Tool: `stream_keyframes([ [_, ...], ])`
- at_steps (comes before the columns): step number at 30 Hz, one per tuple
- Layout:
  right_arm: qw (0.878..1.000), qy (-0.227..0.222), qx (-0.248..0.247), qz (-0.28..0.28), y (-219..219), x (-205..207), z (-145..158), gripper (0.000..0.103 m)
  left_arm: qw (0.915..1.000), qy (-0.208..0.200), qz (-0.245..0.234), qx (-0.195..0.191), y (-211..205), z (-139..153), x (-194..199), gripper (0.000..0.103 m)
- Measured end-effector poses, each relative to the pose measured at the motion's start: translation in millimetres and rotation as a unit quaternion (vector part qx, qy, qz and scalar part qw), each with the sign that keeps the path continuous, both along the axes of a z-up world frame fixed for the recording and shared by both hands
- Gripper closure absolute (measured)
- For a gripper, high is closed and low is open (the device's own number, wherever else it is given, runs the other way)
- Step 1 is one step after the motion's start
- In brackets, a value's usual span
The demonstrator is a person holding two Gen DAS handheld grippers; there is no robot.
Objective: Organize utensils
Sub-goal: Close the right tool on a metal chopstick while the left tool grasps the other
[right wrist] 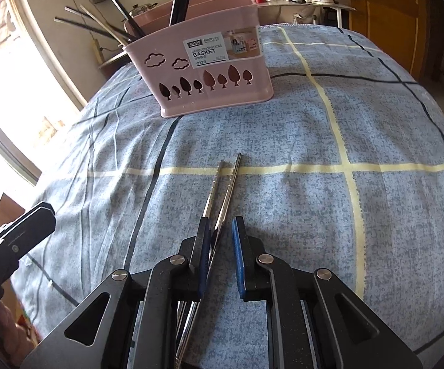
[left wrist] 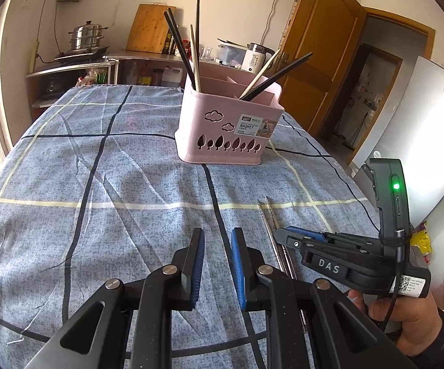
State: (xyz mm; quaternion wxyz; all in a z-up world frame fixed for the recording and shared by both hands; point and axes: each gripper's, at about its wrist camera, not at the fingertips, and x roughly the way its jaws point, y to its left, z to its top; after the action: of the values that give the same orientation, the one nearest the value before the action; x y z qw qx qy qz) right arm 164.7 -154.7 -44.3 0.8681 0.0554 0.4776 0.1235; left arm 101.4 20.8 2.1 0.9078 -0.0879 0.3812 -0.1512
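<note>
A pink divided chopstick basket (left wrist: 209, 129) (right wrist: 166, 64) stands on the blue checked tablecloth, with black and pale chopsticks (left wrist: 191, 55) sticking out of it. Two metal chopsticks (right wrist: 226, 184) (left wrist: 268, 215) lie side by side on the cloth in front of it. My right gripper (right wrist: 221, 227) is lowered over their near half. The chopsticks run between its blue pads, close against the left pad, with a gap to the right one. My left gripper (left wrist: 218, 240) hovers just left of them, open, nothing between its fingers.
The table's cloth (left wrist: 99, 169) drops away at the right edge, where a white fridge (left wrist: 421, 117) stands. Behind the table are a counter with a steel pot (left wrist: 86, 35), a cutting board (left wrist: 149, 29) and a kettle (left wrist: 257, 57). A hand (left wrist: 406, 316) holds the right gripper.
</note>
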Motion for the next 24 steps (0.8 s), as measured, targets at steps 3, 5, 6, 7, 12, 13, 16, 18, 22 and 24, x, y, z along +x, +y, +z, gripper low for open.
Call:
stream_keyframes([
  [3, 1.0, -0.006, -0.026, 0.007, 6.4, -1.1, 0.2, 0.092, 1.0, 0.0, 0.0, 0.001, -0.6, 1.3, 1.9, 0.086],
  [5, 1.0, -0.003, -0.026, 0.007, 4.2, -2.1, 0.2, 0.094, 1.0, 0.002, -0.002, -0.003, -1.8, 1.3, 3.0, 0.086],
  [6, 1.0, -0.001, -0.021, 0.007, 1.6, -3.0, 0.2, 0.095, 1.0, 0.003, -0.003, -0.005, -2.6, 1.1, 3.3, 0.086],
  [7, 1.0, 0.001, -0.017, 0.009, -0.7, -4.3, 0.1, 0.095, 1.0, 0.005, -0.005, -0.007, -4.4, 0.7, 3.9, 0.086],
  [12, 1.0, 0.0, -0.001, 0.011, -19.3, -19.2, -0.3, 0.096, 0.9994, 0.02, -0.027, -0.013, -21.8, -5.4, 12.9, 0.086],
  [13, 1.0, 0.001, 0.001, 0.009, -22.5, -20.5, -0.1, 0.096, 0.999, 0.026, -0.033, -0.014, -28.3, -8.5, 16.9, 0.086],
  [16, 1.0, 0.001, 0.004, -0.006, -36.3, -25.7, 0.7, 0.096, 0.9977, 0.042, -0.05, -0.017, -45.9, -17.6, 30.2, 0.086],
  [18, 1.0, 0.001, 0.008, -0.02, -46.0, -26.5, 1.7, 0.096, 0.9969, 0.051, -0.058, -0.013, -57.3, -23.9, 39.1, 0.086],
  [22, 0.999, 0.004, 0.015, -0.047, -64.6, -26.7, 3.2, 0.096, 0.9956, 0.067, -0.066, 0.0, -79.1, -37.9, 59.8, 0.086],
  [24, 0.998, 0.008, 0.025, -0.055, -71.7, -25.6, 3.1, 0.096, 0.9947, 0.077, -0.067, 0.002, -86.4, -44.7, 70.0, 0.086],
])
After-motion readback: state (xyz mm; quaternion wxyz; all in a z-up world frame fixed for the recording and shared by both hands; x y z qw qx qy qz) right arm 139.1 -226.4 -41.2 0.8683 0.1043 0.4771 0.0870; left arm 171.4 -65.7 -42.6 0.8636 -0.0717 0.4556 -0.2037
